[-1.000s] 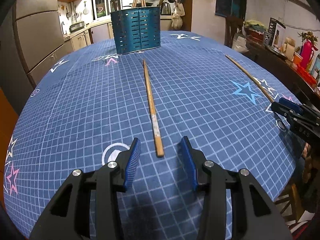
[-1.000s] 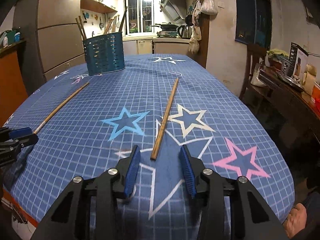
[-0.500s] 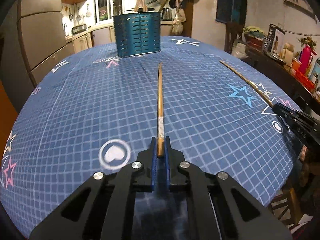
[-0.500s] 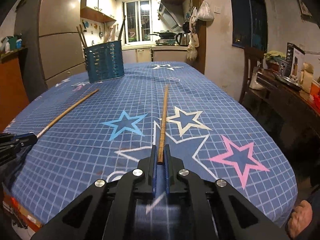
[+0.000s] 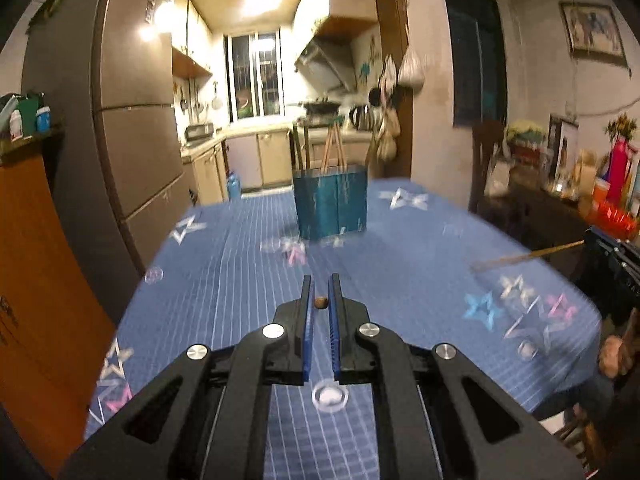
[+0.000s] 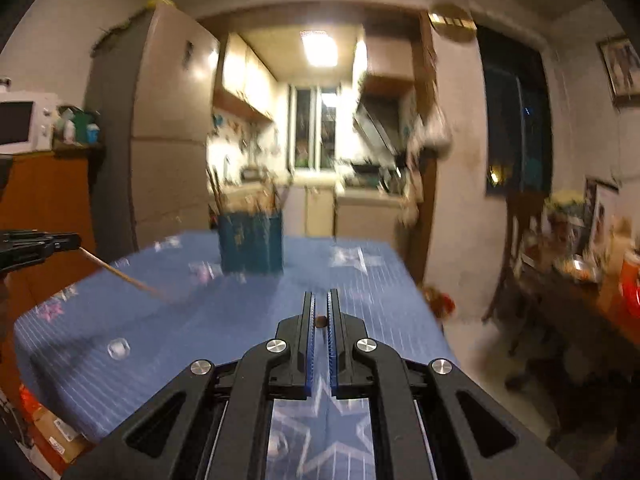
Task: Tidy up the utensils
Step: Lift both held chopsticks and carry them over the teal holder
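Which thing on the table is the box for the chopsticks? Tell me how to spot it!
Look at the big table with the blue star-patterned tablecloth. Near its far end, toward the kitchen, stands the teal utensil holder. It is the only tall, upright thing on the cloth, a slotted box with wooden sticks poking out of its top.

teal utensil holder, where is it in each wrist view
Left wrist view: the teal utensil holder stands upper centre on the star tablecloth, just right of the gripper line.
Right wrist view: the holder is blurred, left of centre, at the table's far edge.
Shared landmark: the kitchen window behind it.
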`<state>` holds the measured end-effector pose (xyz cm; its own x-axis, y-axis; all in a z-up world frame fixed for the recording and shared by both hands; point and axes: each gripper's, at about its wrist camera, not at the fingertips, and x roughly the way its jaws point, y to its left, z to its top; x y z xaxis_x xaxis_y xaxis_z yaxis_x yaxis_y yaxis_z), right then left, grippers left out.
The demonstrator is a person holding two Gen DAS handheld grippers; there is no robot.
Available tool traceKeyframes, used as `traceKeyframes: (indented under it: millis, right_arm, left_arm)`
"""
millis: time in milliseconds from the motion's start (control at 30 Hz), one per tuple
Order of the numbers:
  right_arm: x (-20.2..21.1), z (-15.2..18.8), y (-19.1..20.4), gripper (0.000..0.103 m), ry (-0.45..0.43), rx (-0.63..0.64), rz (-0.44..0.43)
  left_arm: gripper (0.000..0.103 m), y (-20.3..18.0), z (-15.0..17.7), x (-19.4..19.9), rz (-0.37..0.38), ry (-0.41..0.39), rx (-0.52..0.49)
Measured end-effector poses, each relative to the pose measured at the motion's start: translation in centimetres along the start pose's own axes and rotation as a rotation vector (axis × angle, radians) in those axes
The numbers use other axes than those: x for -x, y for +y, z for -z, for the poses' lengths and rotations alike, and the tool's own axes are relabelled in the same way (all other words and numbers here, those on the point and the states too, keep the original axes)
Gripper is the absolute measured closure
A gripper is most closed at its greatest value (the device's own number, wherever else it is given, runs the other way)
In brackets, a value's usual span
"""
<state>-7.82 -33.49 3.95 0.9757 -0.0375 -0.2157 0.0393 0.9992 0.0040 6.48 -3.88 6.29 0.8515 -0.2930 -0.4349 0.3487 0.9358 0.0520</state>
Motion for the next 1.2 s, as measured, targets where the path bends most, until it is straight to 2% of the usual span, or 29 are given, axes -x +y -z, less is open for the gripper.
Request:
traceKeyframes:
  millis: [200,333,500,633,733,900,1033,1200]
  right_arm:
    - [-1.3,-4.5,-0.7,0.096,-0.058,-0.003,-0.084]
    - [-3.0,-6.1,-1.2,0.096,-0.051,-0.037,-0.131]
    - [-5.9,-8.4,-0.4,0.096,-0.045,-0.033,-0.173]
    - [-7.7,-11.4,0.6,0.096,-0.069,-0.018,-0.202]
    - [-9.4,-14.9,1.2,0.096,-0.111,-0.025,-0.231]
    - [-12.7,-21.5,2.0,0.096,-0.200,-0.085,-0.277]
    - [-16.4,-25.4,2.4,0.096,-0.254,-0.120,-0.272]
    - [-22.7,-27.8,2.6,0.096,-0.281,-0.155,-0.231]
  left_arm:
    - [0.098,1.4,-5.4,0.7,0.078,-0.037,0.072]
    - [0.098,1.4,-6.1,-0.5,0.073,-0.033,0.077]
    - [0.098,1.0,-7.6,-2.0,0.111,-0.033,0.073]
    - [0.098,1.0,-10.3,-2.9,0.114,-0.095,0.066]
    - [0.098,0.9,-13.4,-3.4,0.136,-0.153,0.082]
    - [0.098,-1.0,-19.4,-5.0,0.080,-0.302,0.015]
    - [0.098,-1.6,-23.0,-7.7,0.081,-0.377,0.014]
    - [0.098,-0.9,-25.4,-11.6,0.067,-0.424,0.043]
